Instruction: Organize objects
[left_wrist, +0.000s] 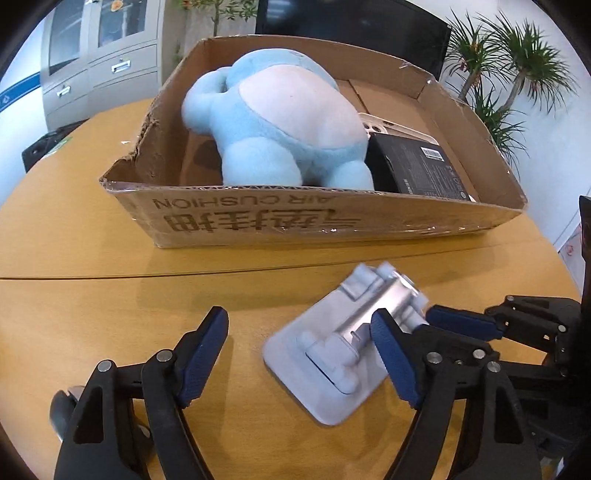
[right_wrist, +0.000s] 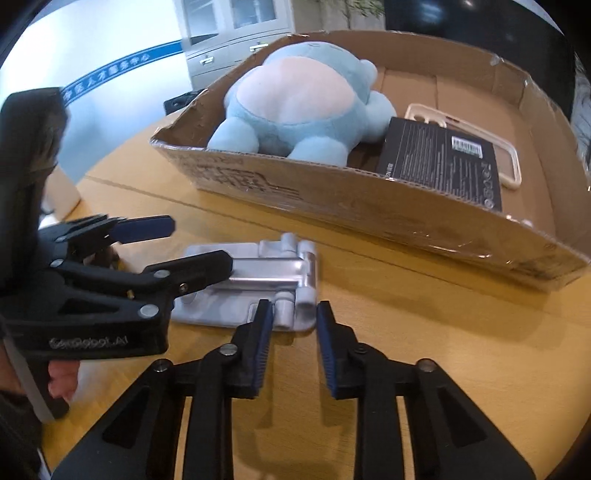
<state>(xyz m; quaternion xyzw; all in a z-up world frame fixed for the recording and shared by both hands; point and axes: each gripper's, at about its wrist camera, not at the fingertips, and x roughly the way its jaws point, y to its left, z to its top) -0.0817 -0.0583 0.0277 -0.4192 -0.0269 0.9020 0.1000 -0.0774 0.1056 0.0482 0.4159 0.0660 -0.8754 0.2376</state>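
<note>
A grey folding phone stand (left_wrist: 328, 354) lies flat on the wooden table in front of the cardboard box (left_wrist: 258, 218). My left gripper (left_wrist: 299, 325) is open and straddles the stand's base; its right finger lies over the metal arm and the left finger stands well clear. From the right wrist view, my right gripper (right_wrist: 293, 308) has its pads against both sides of the stand's hinge end (right_wrist: 297, 295), shut on it. The left gripper (right_wrist: 202, 243) reaches in from the left over the stand (right_wrist: 221, 306).
The box holds a blue plush toy (left_wrist: 280, 118), a black carton (left_wrist: 417, 166) and a clear phone case (right_wrist: 513, 162). Its near wall stands just past the stand. A person's hand (right_wrist: 61, 380) holds the left gripper. Potted plants (left_wrist: 498, 74) and a grey cabinet (left_wrist: 99, 59) stand behind.
</note>
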